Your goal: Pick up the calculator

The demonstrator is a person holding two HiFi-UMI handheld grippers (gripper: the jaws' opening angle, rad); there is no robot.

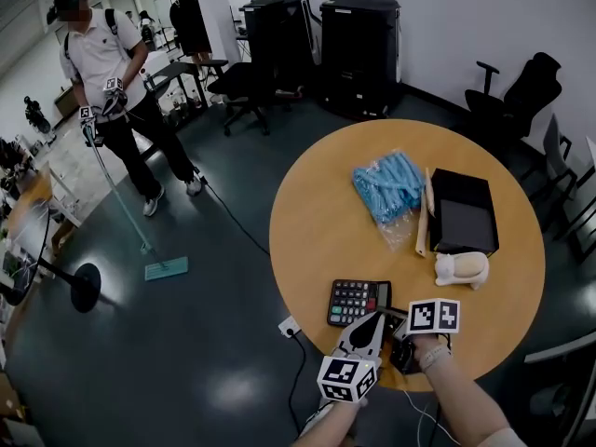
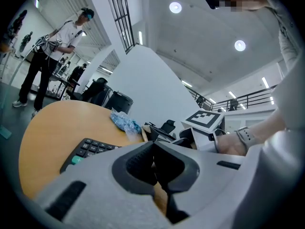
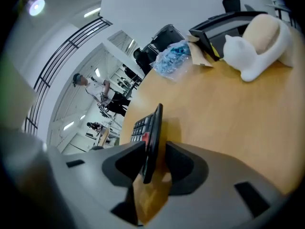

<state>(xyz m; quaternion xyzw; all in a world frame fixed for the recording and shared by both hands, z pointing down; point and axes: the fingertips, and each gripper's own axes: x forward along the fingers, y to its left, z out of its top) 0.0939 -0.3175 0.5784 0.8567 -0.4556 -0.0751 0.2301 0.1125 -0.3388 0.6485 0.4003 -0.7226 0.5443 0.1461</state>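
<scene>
Calculator lies flat at the near edge of the round table. Right gripper has its 2 jaws straddling the calculator's edge, with a gap on 1 side, so not pinched. Left gripper is clenched on nothing, just beside.

L gripper jaws together, R gripper jaws straddling calculator edge.

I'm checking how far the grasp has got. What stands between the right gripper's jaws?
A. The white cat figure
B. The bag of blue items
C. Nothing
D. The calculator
D: in the right gripper view, the calculator stands edge-on between the jaws of the right gripper. The jaws are apart, and a strip of table shows between the calculator and one jaw.
</scene>
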